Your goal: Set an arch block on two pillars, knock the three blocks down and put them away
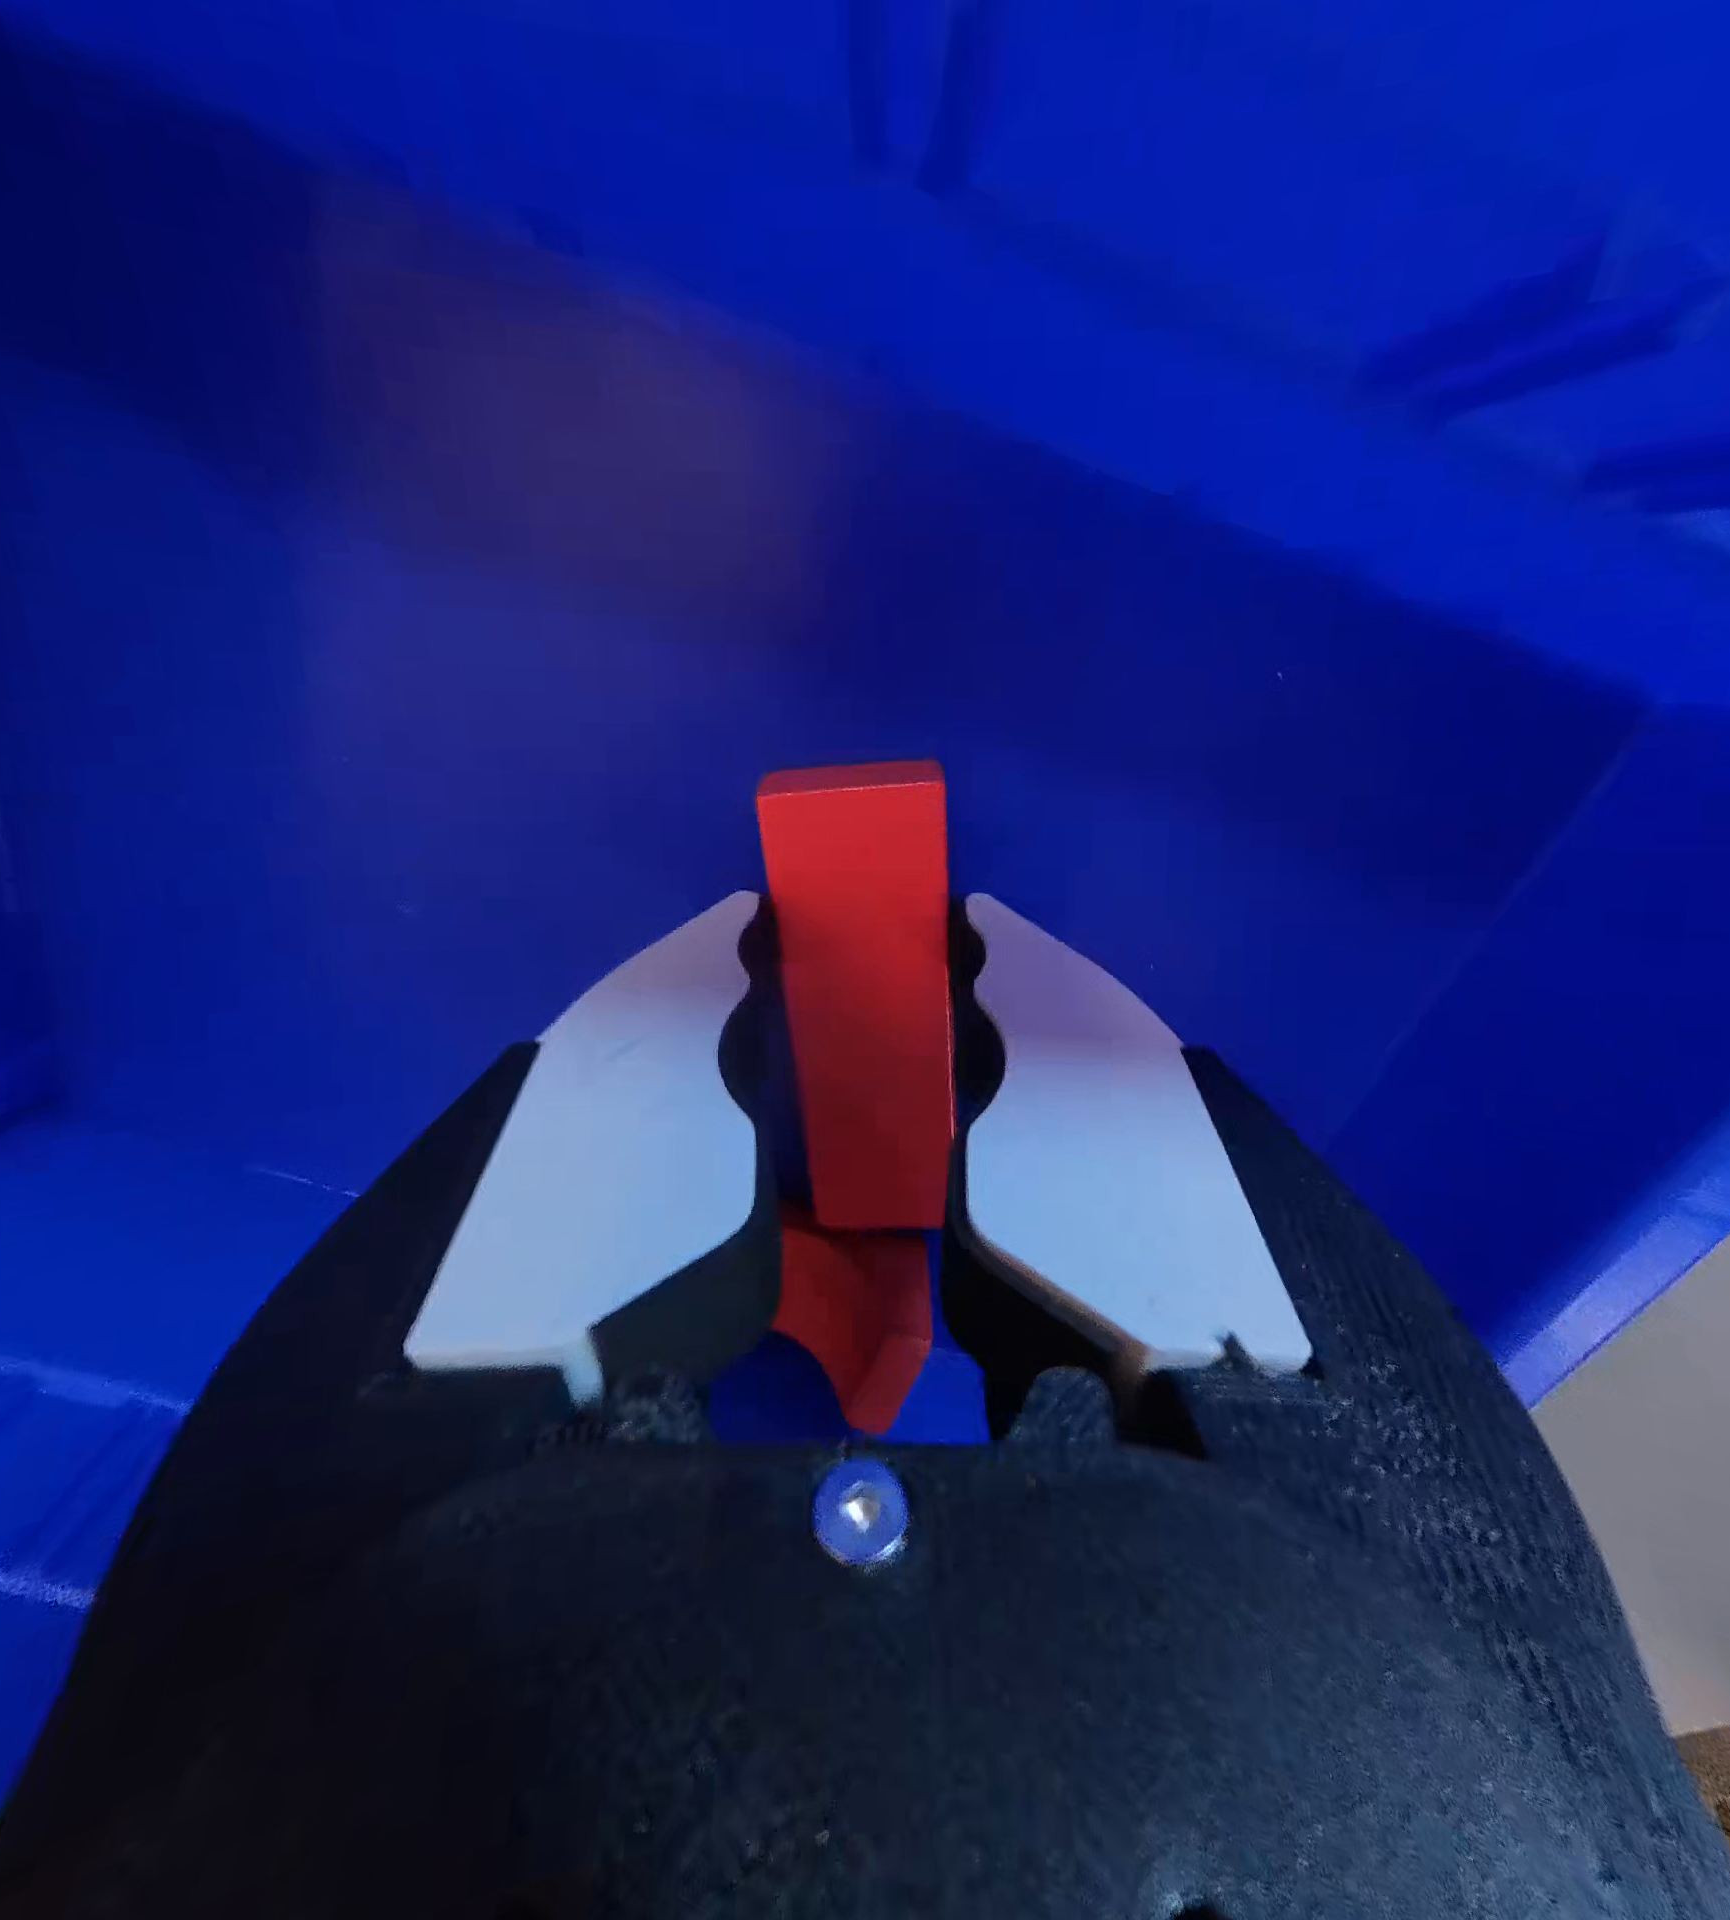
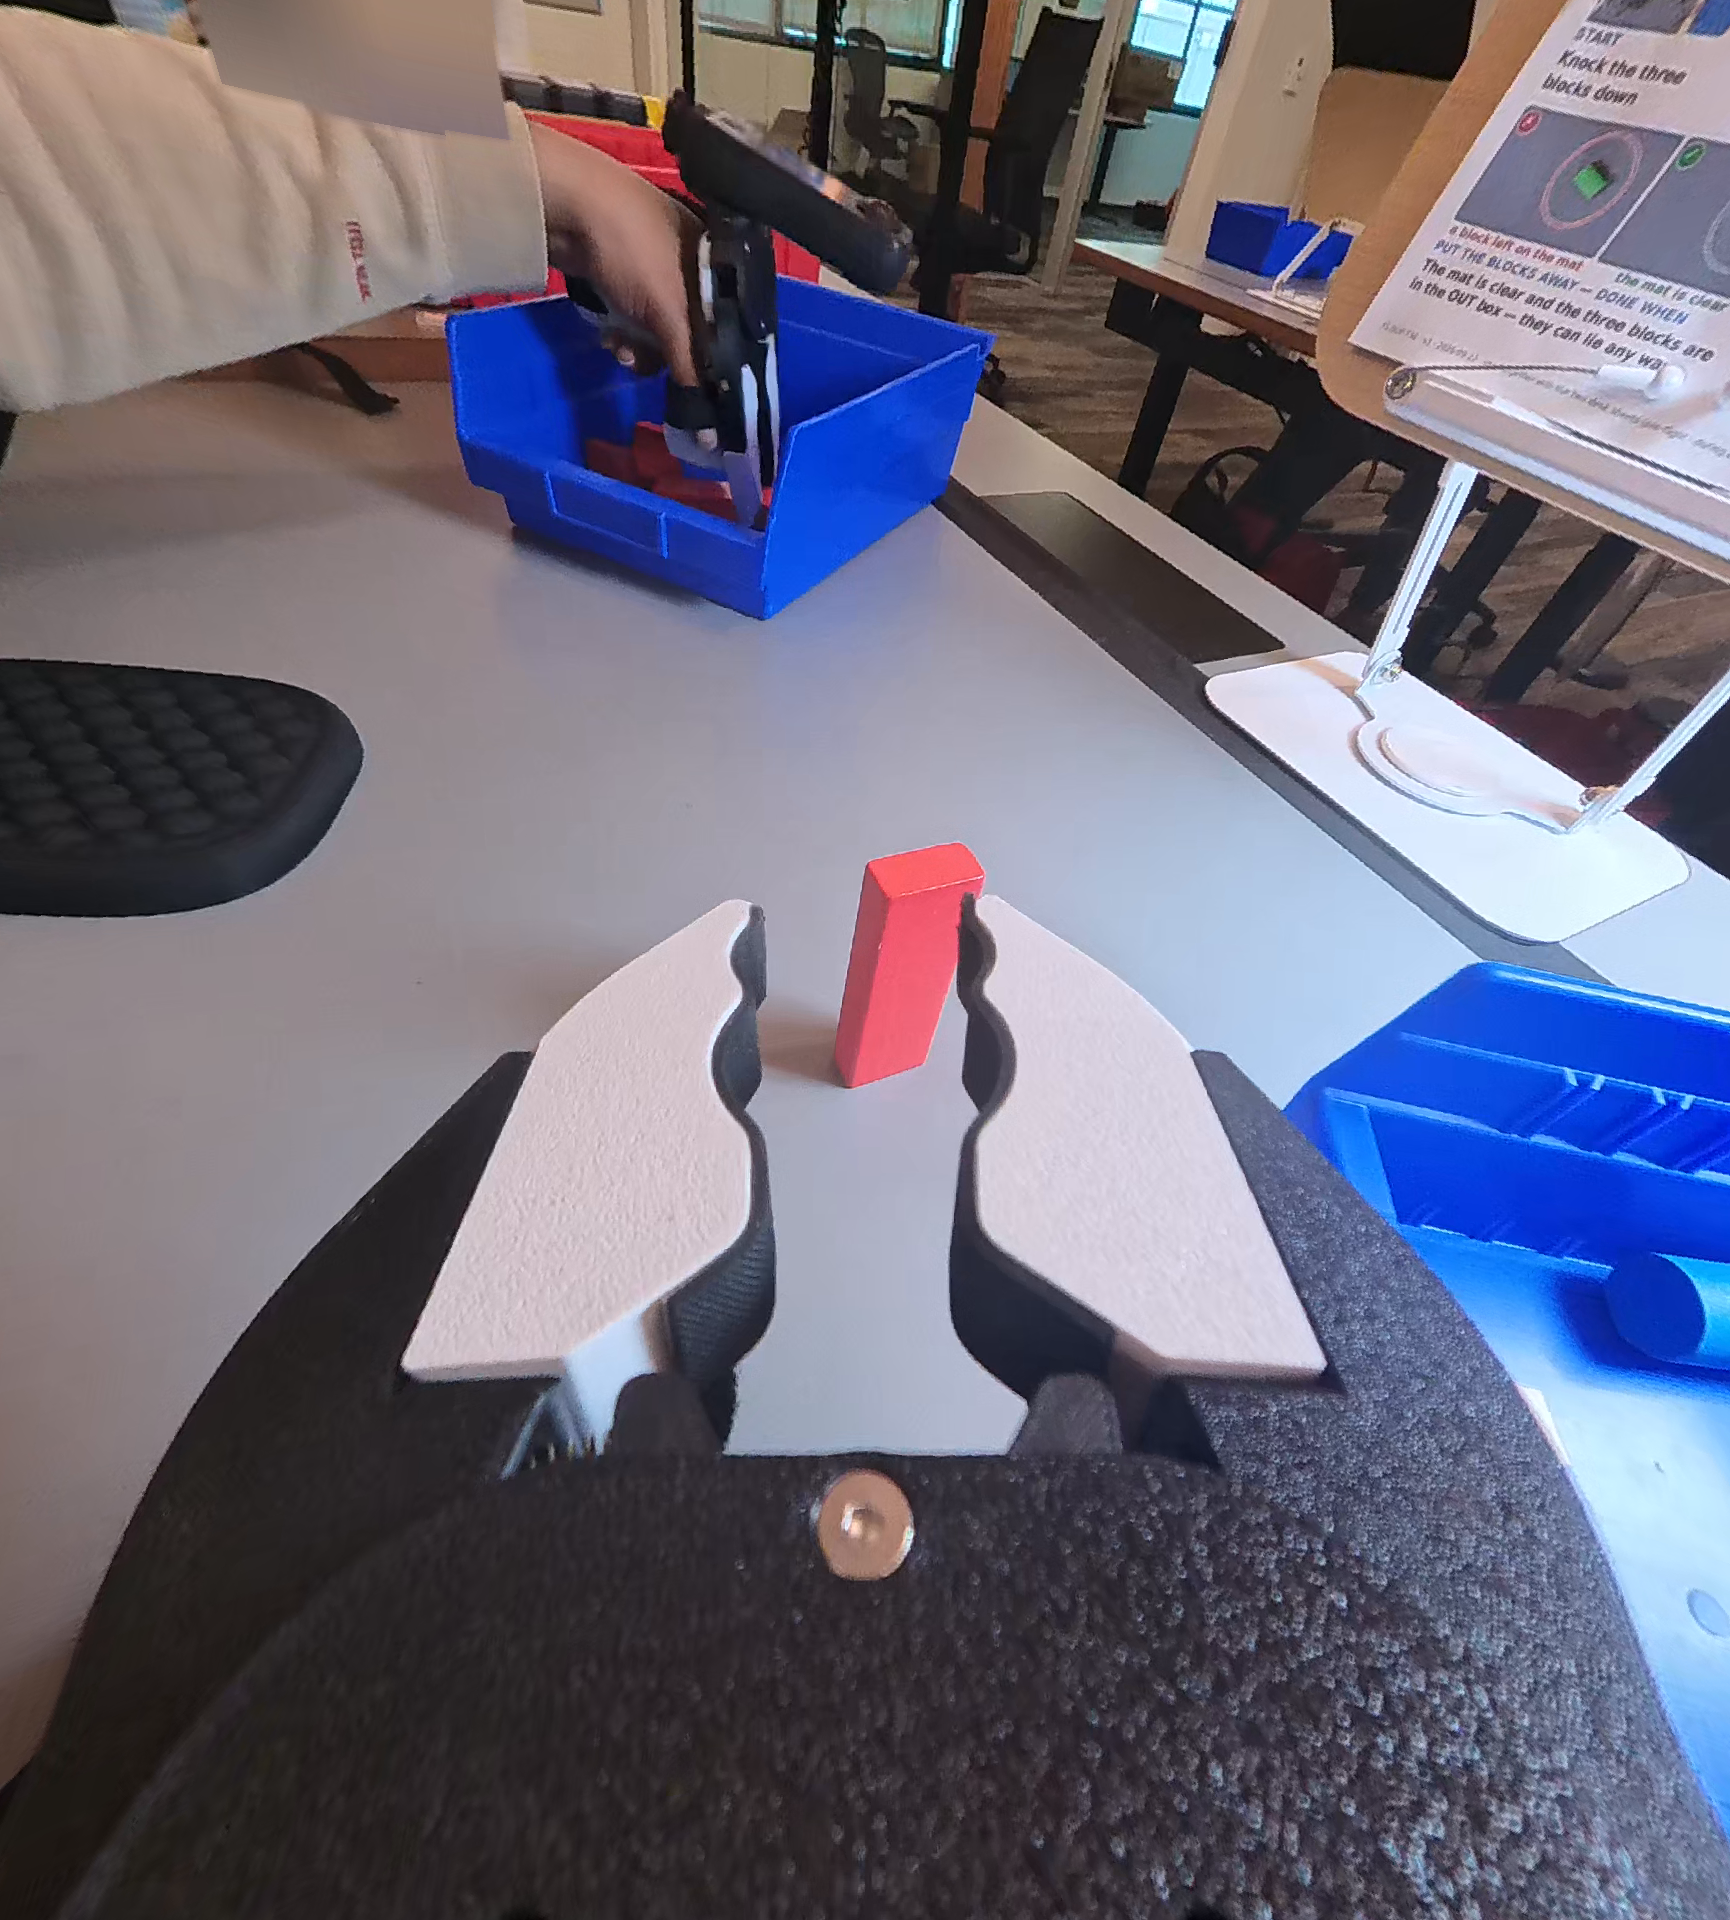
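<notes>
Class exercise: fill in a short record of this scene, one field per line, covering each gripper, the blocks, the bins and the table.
left gripper: shut on a red arch block, lowered inside the far blue bin
right gripper: open, its fingers either side of a red pillar block
red pillar block: lies on the grey table
far blue bin: holds other red blocks
near blue bin: holds a blue cylinder
black mat: nothing on the part in view

Glossy plastic bin (image 2: 840, 457), matt tabletop (image 2: 528, 748)
</notes>
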`<state>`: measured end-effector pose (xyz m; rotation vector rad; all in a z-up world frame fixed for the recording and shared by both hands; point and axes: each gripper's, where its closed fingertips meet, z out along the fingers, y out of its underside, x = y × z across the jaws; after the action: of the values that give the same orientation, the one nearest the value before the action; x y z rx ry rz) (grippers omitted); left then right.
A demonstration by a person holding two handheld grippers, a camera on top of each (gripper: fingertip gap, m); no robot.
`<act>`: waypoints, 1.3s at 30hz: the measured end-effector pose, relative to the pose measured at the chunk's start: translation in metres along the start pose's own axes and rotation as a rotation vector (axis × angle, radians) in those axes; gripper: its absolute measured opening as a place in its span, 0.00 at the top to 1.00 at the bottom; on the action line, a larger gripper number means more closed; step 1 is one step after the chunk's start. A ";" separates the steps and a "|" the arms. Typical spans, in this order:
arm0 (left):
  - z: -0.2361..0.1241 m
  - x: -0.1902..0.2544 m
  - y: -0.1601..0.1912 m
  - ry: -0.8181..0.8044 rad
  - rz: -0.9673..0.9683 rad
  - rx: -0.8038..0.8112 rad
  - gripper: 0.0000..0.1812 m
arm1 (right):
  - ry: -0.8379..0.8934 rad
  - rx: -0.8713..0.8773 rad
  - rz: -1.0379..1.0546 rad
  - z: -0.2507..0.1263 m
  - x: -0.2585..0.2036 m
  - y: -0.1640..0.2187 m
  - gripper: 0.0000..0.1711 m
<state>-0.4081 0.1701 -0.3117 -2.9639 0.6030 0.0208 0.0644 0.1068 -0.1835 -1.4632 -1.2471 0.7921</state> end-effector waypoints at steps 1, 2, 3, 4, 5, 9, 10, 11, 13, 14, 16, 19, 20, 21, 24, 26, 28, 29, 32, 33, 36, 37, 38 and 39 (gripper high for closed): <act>-0.003 0.000 -0.001 -0.014 0.026 0.008 0.82 | 0.002 0.003 0.000 -0.001 0.000 -0.001 0.79; -0.010 0.000 -0.007 -0.028 0.049 0.048 0.82 | 0.006 0.008 -0.003 -0.001 0.001 -0.001 0.80; -0.022 0.003 -0.014 -0.029 0.064 0.113 0.82 | 0.012 0.014 -0.007 -0.002 0.001 -0.002 0.80; -0.040 0.009 -0.024 -0.023 0.084 0.203 0.82 | 0.016 0.020 -0.010 -0.002 0.002 -0.003 0.80; -0.061 0.018 -0.035 -0.014 0.121 0.313 0.82 | 0.017 0.025 -0.009 -0.002 0.002 -0.004 0.80; -0.164 0.084 -0.070 0.047 0.309 0.812 0.82 | -0.010 0.052 0.013 0.004 -0.004 -0.013 0.80; -0.187 0.112 -0.074 0.096 0.367 0.940 0.82 | -0.020 0.061 0.012 0.006 -0.008 -0.017 0.80; -0.207 0.141 -0.074 0.164 0.420 1.059 0.82 | -0.032 0.067 0.010 0.008 -0.014 -0.021 0.79; -0.235 0.203 -0.068 0.347 0.499 1.247 0.82 | -0.058 0.074 -0.003 0.013 -0.027 -0.030 0.78; -0.243 0.232 -0.062 0.442 0.533 1.315 0.82 | -0.074 0.080 -0.012 0.016 -0.035 -0.035 0.77; -0.249 0.284 -0.053 0.604 0.587 1.416 0.82 | -0.108 0.093 -0.026 0.023 -0.052 -0.046 0.76; -0.246 0.349 -0.043 0.802 0.666 1.499 0.82 | -0.158 0.099 -0.014 0.037 -0.075 -0.056 0.70; -0.245 0.366 -0.040 0.846 0.691 1.528 0.82 | -0.174 0.100 -0.005 0.042 -0.082 -0.056 0.68; -0.242 0.380 -0.039 0.875 0.704 1.547 0.82 | -0.190 0.107 0.006 0.047 -0.088 -0.056 0.68; -0.227 0.410 -0.040 0.932 0.722 1.520 0.82 | -0.241 0.116 0.027 0.057 -0.103 -0.051 0.70; -0.219 0.419 -0.039 0.937 0.733 1.510 0.82 | -0.251 0.104 -0.004 0.060 -0.107 -0.043 0.81; -0.209 0.420 -0.041 0.906 0.750 1.455 0.82 | -0.240 0.060 -0.015 0.062 -0.105 -0.033 0.81; -0.203 0.418 -0.043 0.866 0.765 1.409 0.82 | -0.235 0.041 -0.010 0.063 -0.102 -0.030 0.81; -0.191 0.409 -0.047 0.716 0.809 1.234 0.82 | -0.205 0.003 -0.012 0.063 -0.093 -0.021 0.81; -0.189 0.406 -0.047 0.673 0.833 1.168 0.82 | -0.196 -0.004 -0.015 0.064 -0.091 -0.018 0.81; -0.183 0.401 -0.047 0.533 0.925 0.973 0.82 | -0.203 -0.010 0.000 0.067 -0.093 -0.014 0.81; -0.180 0.400 -0.046 0.483 0.964 0.907 0.82 | -0.204 -0.015 -0.002 0.068 -0.093 -0.012 0.81; -0.178 0.399 -0.045 0.431 1.001 0.843 0.81 | -0.203 -0.020 -0.004 0.069 -0.094 -0.010 0.81; -0.176 0.399 -0.043 0.388 1.038 0.780 0.80 | -0.204 -0.023 -0.004 0.069 -0.094 -0.009 0.81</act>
<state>-0.0260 0.0338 -0.1472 -1.6677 1.6443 -0.5523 -0.0248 0.0352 -0.2053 -1.4241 -1.4148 0.9452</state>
